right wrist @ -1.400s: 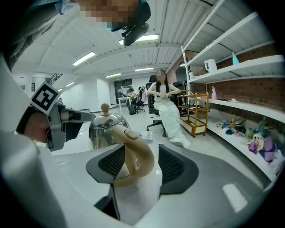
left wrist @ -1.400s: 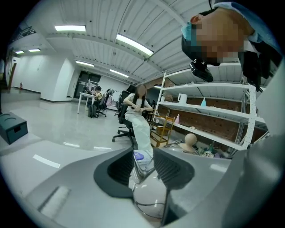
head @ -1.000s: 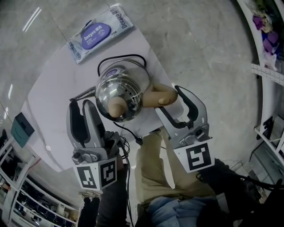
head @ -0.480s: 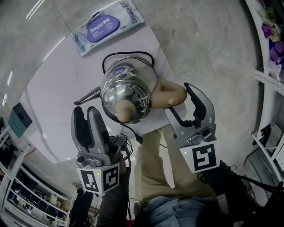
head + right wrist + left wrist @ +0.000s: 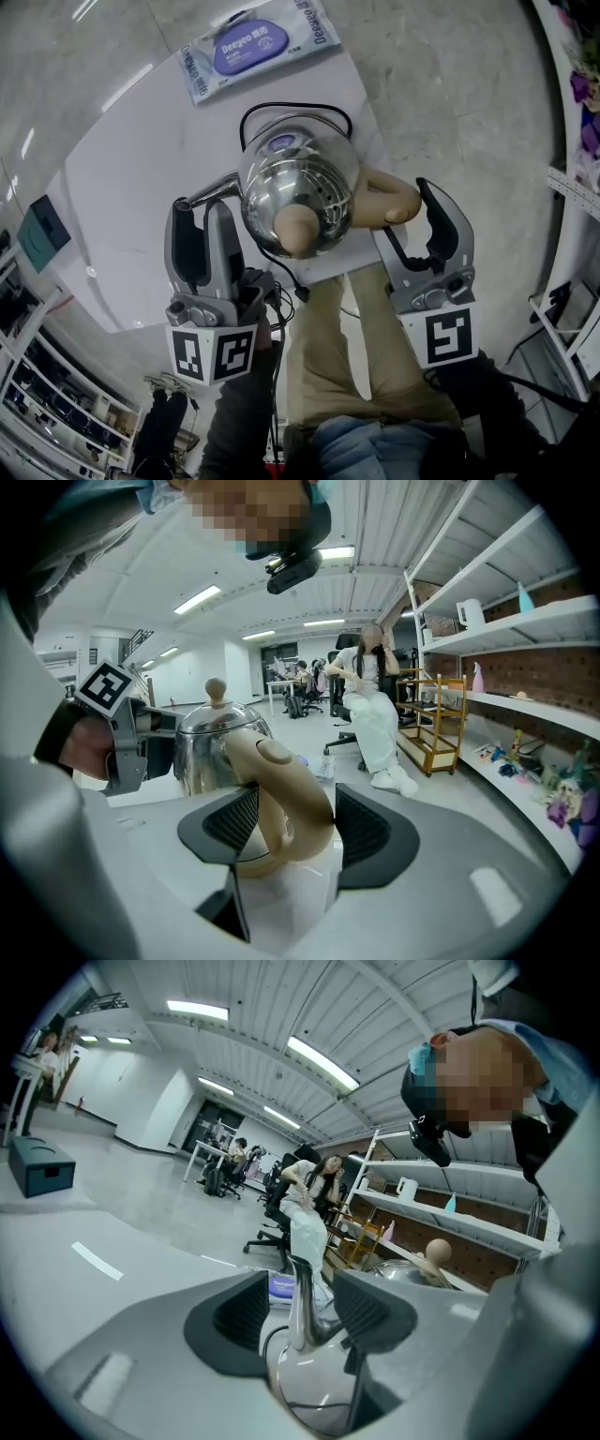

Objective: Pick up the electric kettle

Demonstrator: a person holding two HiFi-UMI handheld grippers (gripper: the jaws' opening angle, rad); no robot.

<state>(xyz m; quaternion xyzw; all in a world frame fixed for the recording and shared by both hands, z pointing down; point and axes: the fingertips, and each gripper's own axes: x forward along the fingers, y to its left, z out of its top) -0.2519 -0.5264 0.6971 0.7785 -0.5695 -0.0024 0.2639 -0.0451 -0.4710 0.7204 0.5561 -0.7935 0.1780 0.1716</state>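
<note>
At table (image 5: 131,197) edge: el. kettle (image 5: 305,173)

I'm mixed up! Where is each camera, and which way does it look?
Head view: on person's head, looking down at kettle, left gripper, right gripper, legs.
Left gripper view: on left gripper, facing spout between its jaws.
Right gripper view: on right gripper, facing handle between its jaws, plus left gripper.
Shared: every view shows the kettle.
</note>
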